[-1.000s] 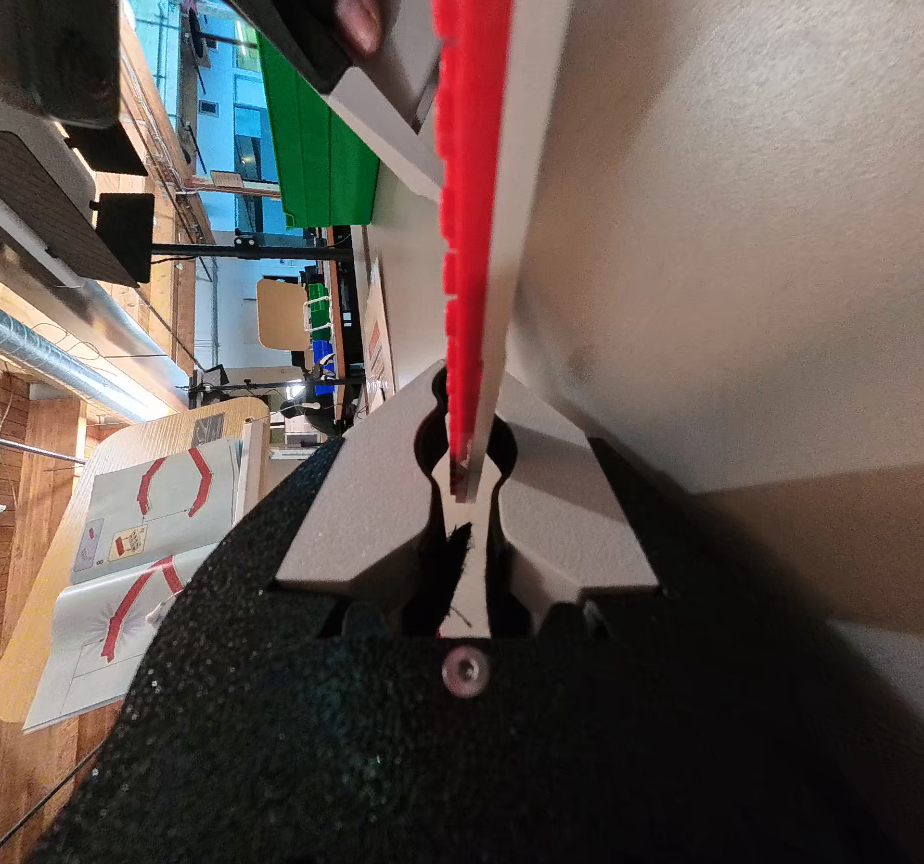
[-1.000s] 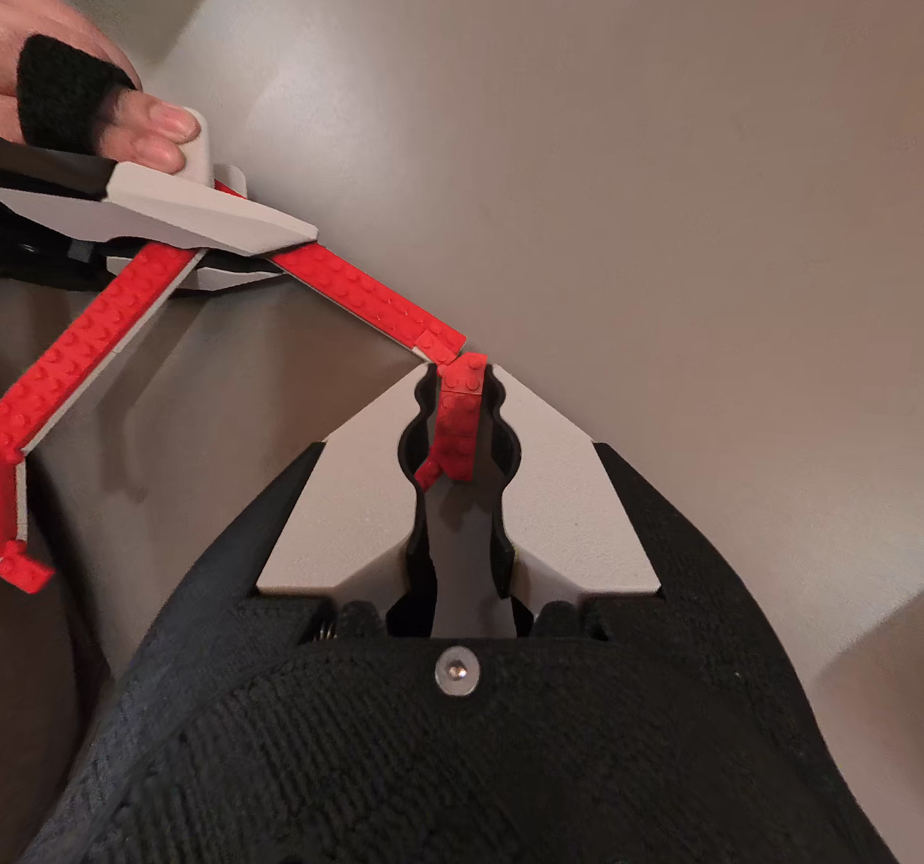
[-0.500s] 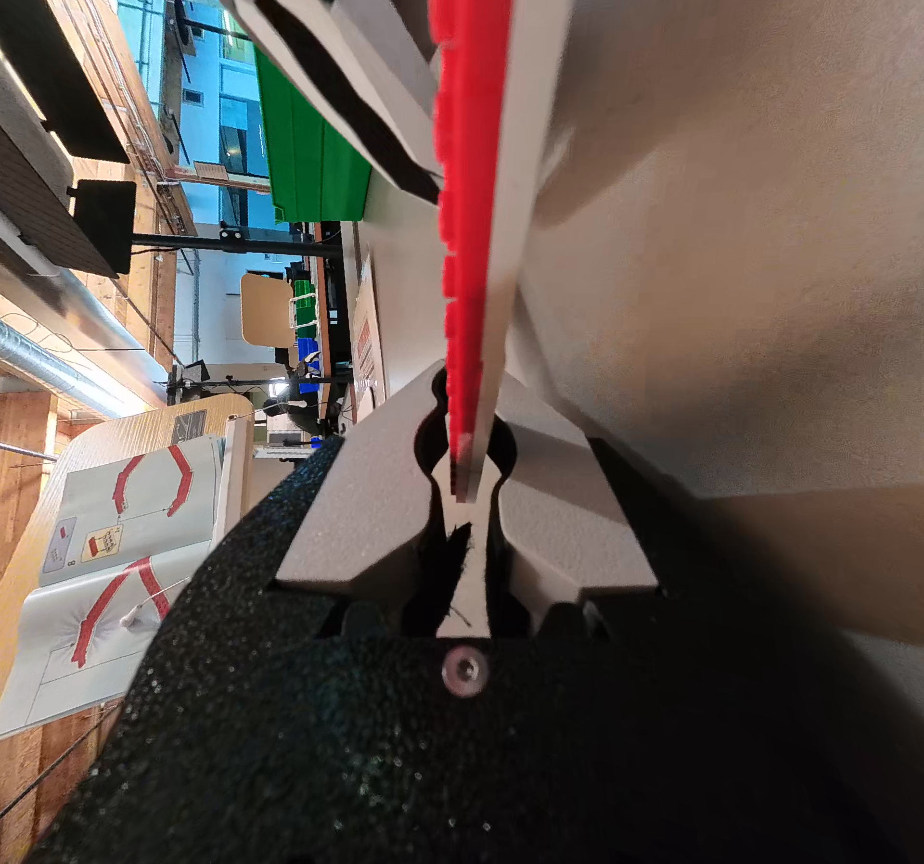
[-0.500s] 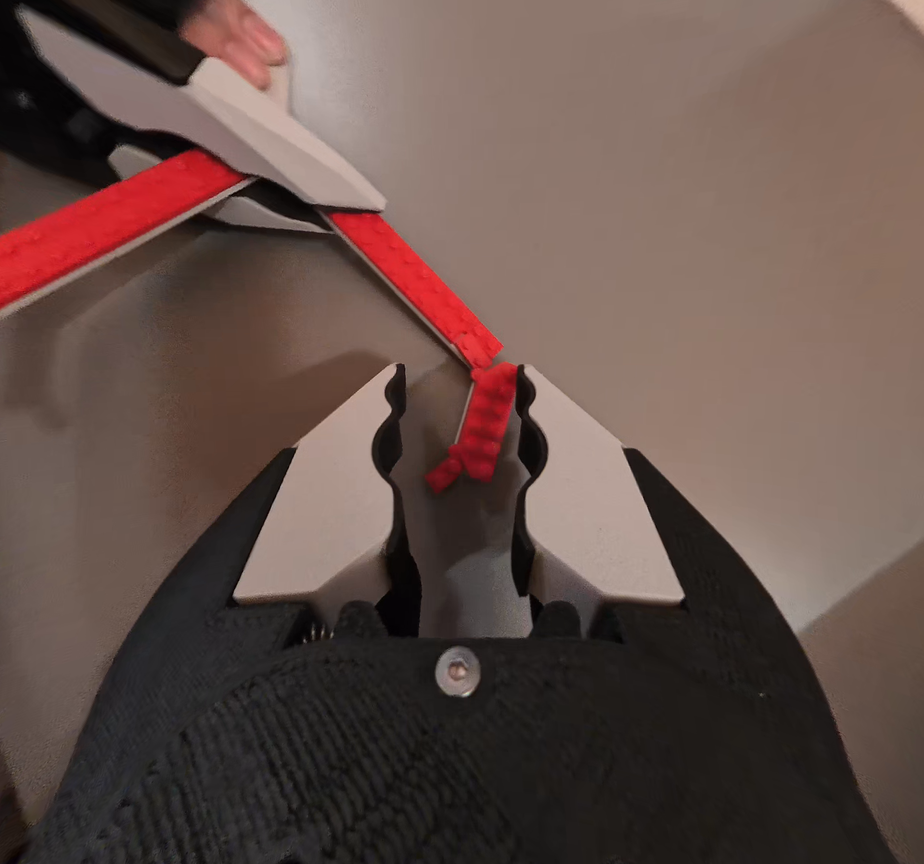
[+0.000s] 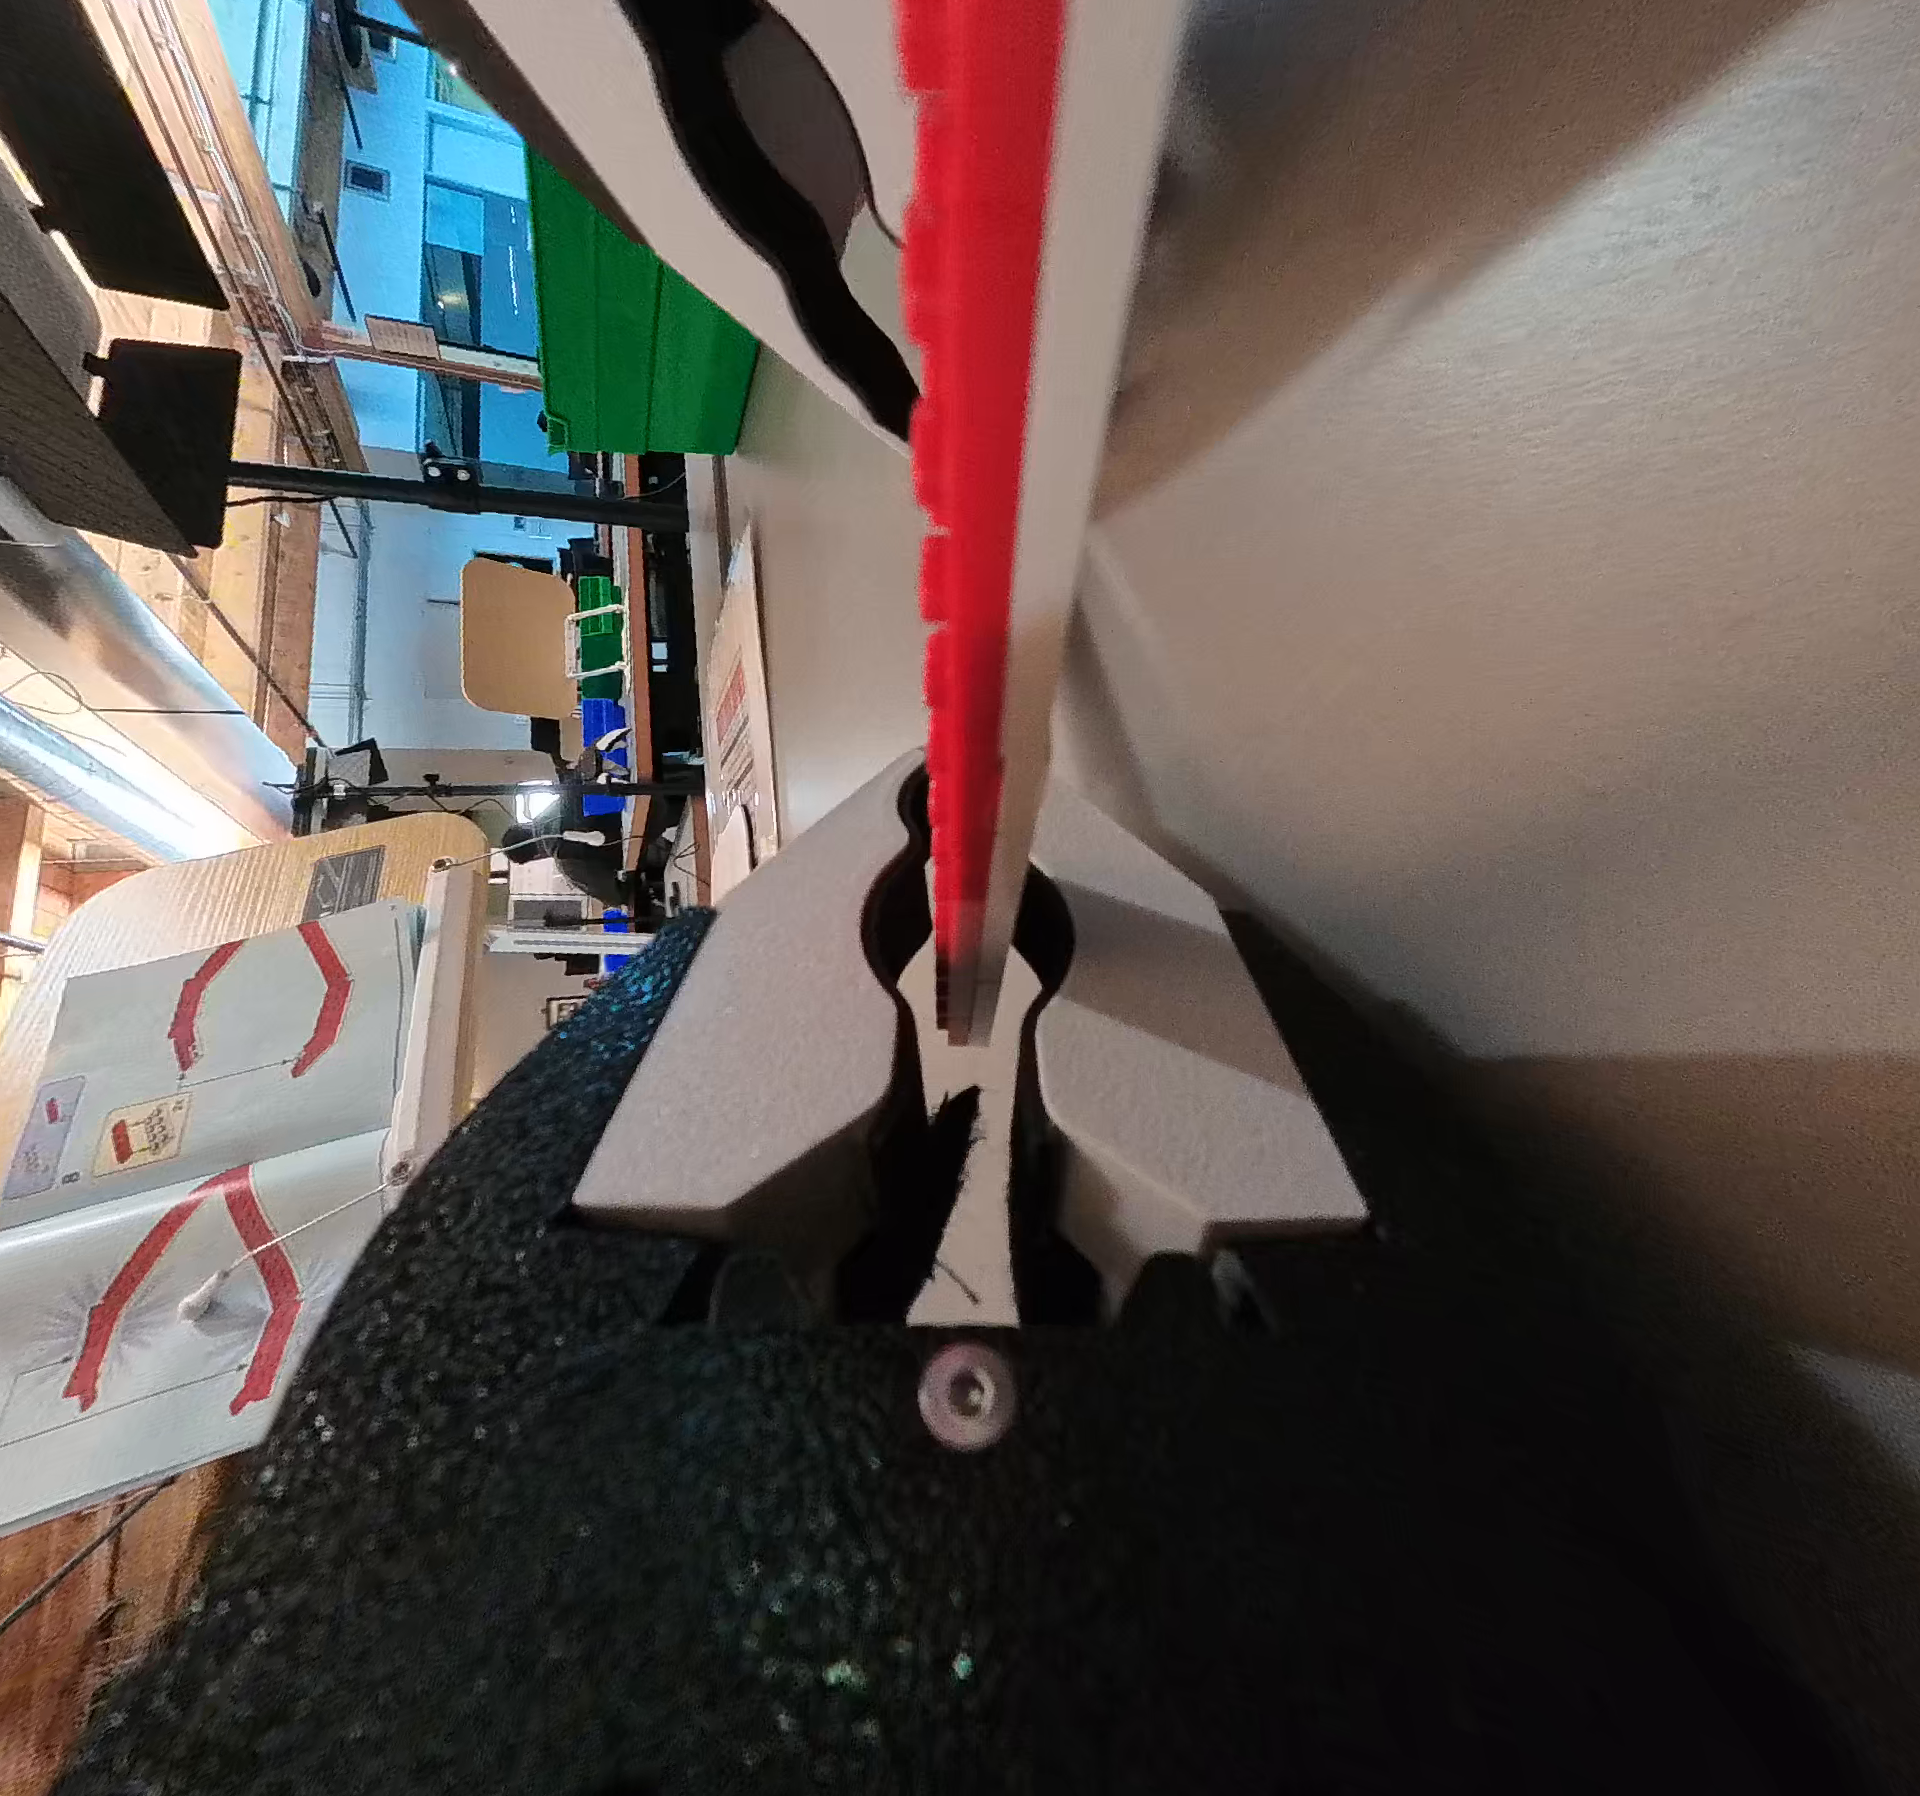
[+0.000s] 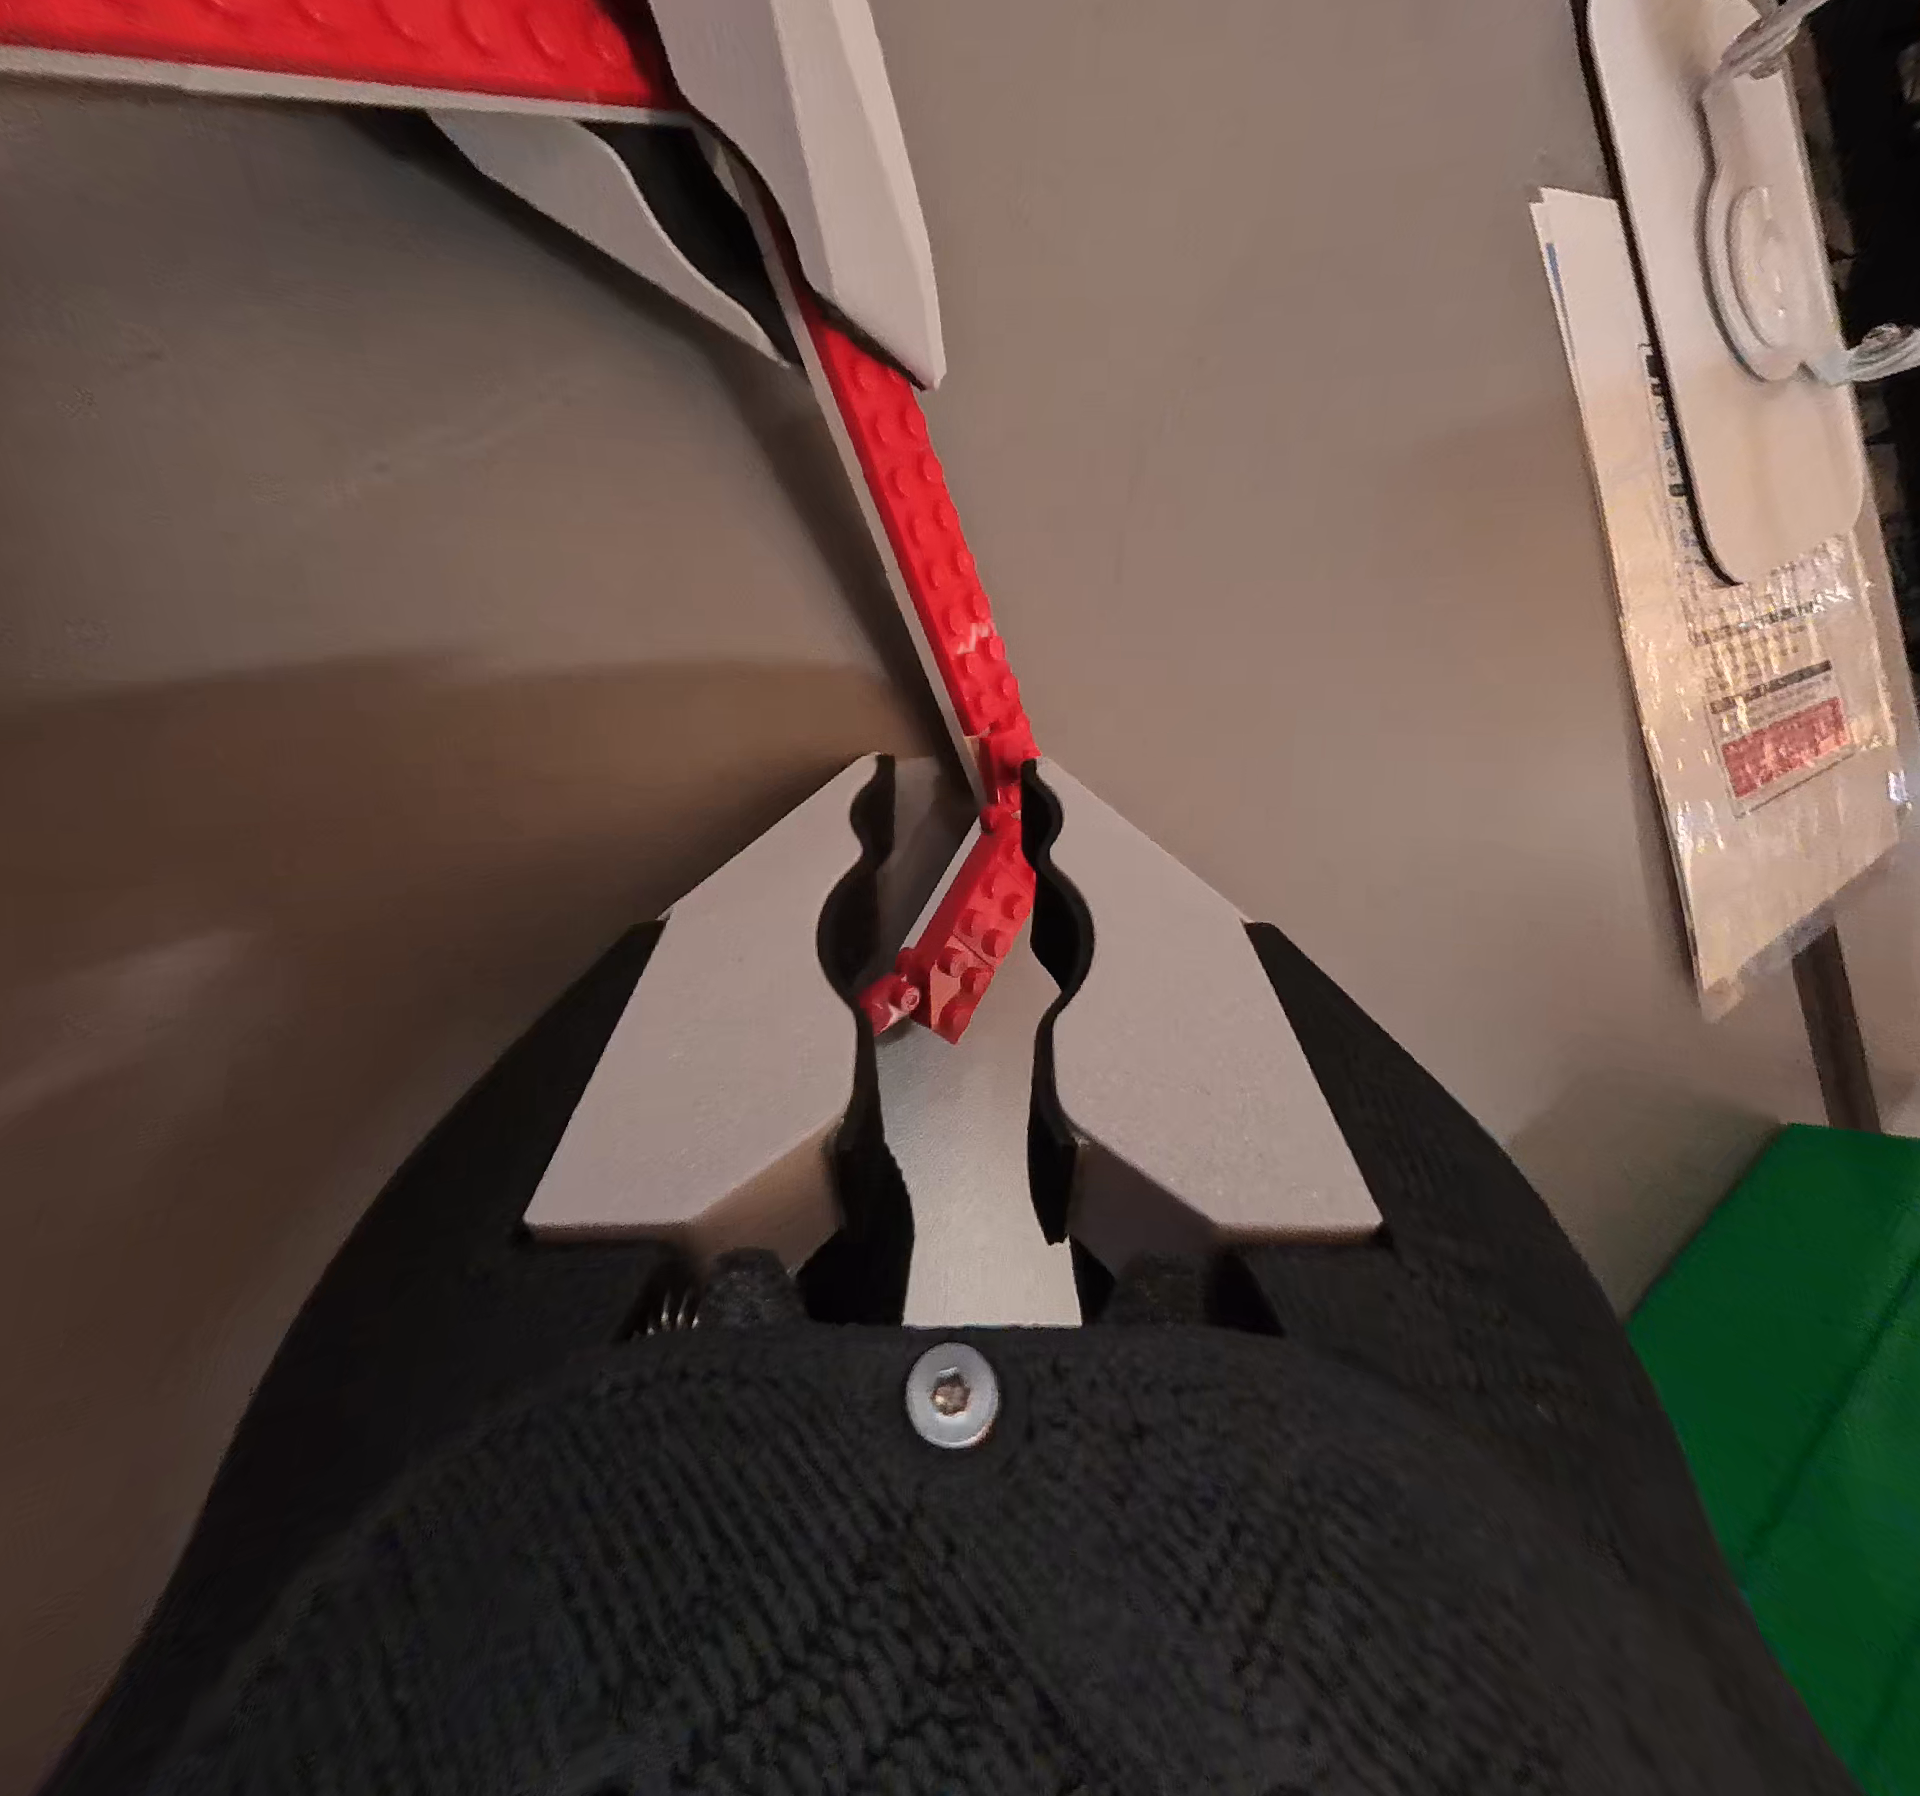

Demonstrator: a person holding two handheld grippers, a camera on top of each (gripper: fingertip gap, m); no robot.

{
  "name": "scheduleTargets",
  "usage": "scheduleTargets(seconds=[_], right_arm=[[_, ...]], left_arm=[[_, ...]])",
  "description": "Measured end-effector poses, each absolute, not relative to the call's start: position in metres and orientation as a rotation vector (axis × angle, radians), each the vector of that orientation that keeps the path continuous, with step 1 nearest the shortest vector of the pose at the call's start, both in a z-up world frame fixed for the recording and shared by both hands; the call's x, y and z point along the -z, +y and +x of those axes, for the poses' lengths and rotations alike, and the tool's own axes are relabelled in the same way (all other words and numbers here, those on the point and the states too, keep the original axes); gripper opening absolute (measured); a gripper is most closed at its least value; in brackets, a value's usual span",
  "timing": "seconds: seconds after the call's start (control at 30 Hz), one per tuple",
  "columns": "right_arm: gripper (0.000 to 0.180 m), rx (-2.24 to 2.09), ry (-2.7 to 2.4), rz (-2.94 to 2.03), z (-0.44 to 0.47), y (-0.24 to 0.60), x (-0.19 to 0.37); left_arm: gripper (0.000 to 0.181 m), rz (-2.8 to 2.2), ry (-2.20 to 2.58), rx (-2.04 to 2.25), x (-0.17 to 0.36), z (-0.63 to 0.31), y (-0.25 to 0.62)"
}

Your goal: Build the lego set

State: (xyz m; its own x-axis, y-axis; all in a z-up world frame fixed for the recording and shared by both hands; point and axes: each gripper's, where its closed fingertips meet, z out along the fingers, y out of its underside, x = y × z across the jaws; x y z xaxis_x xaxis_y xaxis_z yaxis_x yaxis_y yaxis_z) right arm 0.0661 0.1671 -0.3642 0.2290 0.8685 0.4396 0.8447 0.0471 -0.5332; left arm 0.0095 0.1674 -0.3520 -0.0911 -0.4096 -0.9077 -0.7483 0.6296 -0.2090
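My left gripper [image 5: 971,790] is shut on a long red-and-white lego strip [image 5: 977,396], seen edge-on and running up out of frame. In the right wrist view the same strip [image 6: 925,541] runs down from the left gripper [image 6: 852,359] to my right gripper [image 6: 956,770]. The right gripper is open. A short red hinged piece [image 6: 977,925] hangs from the strip's end between the jaws and leans against the right finger. One finger [image 5: 540,21] of the right gripper shows at the top of the left wrist view, close beside the strip.
The grey table [image 6: 1299,396] lies beneath. An open instruction booklet [image 5: 197,1123] stands at the left. There is a green bin [image 6: 1787,1434] at the lower right, and a clear bag with paper [image 6: 1745,707] and a white holder [image 6: 1714,240] at the table's right edge.
My right gripper was shut on the short red piece, then opened and let it go; the piece stays hanging on the strip's end. Both views have swung and the grippers are closer together.
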Motion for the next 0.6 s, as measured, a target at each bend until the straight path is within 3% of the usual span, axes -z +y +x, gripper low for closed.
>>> scheduleTargets(seconds=[0.6], right_arm=[[0.008,0.141,-1.616,-1.552,0.066,0.180,0.357]], left_arm=[[0.006,-1.123,1.608,-0.114,0.345,0.013,0.173]])
